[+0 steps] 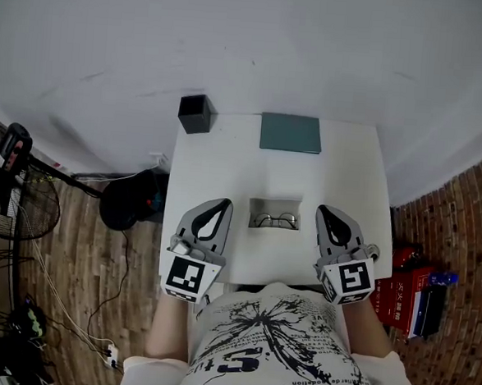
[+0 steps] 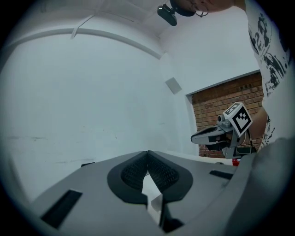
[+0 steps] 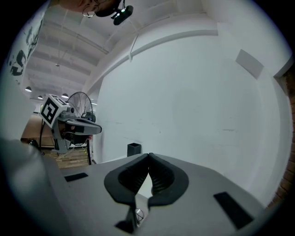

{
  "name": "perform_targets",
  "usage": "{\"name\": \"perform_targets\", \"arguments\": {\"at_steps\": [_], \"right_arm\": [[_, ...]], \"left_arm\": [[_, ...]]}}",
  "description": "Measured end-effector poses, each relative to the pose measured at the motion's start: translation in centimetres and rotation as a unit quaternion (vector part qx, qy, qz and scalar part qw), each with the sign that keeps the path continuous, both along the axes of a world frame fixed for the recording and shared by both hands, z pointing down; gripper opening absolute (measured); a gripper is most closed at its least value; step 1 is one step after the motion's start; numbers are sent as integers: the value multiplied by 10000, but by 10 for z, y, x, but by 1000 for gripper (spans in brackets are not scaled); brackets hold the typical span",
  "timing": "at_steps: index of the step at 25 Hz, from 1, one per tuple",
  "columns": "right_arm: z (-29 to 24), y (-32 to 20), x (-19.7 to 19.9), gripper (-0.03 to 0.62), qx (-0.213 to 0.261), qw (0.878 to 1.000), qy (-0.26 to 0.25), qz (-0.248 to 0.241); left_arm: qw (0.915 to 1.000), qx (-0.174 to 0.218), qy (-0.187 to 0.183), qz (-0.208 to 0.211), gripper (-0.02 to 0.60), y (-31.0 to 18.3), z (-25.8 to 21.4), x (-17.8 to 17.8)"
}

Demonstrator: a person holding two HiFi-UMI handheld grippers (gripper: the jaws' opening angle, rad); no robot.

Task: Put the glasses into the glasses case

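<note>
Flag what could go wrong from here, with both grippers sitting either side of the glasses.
1. The left gripper and right gripper are both shut. Going in like that would probably shove the glasses or their open box rather than grip anything.
2. The glasses nearly fill the box, so a gripper coming down may catch its rim or press on a lens.

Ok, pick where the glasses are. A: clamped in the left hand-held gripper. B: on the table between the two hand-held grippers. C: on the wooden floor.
B: in the head view the glasses lie near the front edge of the white table, between the left hand-held gripper and the right hand-held gripper, both shut on nothing.
</note>
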State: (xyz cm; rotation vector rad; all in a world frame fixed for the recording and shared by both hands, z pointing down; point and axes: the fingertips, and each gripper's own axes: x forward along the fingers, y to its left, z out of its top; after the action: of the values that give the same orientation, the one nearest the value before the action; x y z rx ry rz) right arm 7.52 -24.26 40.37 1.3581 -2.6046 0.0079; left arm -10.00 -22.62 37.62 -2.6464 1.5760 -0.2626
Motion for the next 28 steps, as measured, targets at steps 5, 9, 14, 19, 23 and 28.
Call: {"name": "perform_targets", "arguments": {"at_steps": [5, 9, 14, 19, 23, 28], "right_arm": [[2, 3, 0, 13, -36, 10000, -36, -48], [1, 1, 3, 12, -54, 10000, -76, -28], [3, 1, 6, 12, -77, 9999, -75, 18], [7, 0, 5, 12, -113, 9999, -53, 5], [8, -1, 5, 12, -156, 9999, -47, 11], [9, -5, 4, 12, -168, 9999, -32, -2]], "left_arm": [[9998, -109, -145, 43, 14, 0, 3, 3], [9997, -146, -171, 51, 14, -1, 4, 6], [9998, -177, -127, 21, 14, -3, 5, 7], [9994, -310, -151, -21, 14, -5, 10, 5], [9997, -237, -6, -41, 14, -6, 9, 5], [9994, -330, -100, -31, 14, -9, 13, 4]]}}
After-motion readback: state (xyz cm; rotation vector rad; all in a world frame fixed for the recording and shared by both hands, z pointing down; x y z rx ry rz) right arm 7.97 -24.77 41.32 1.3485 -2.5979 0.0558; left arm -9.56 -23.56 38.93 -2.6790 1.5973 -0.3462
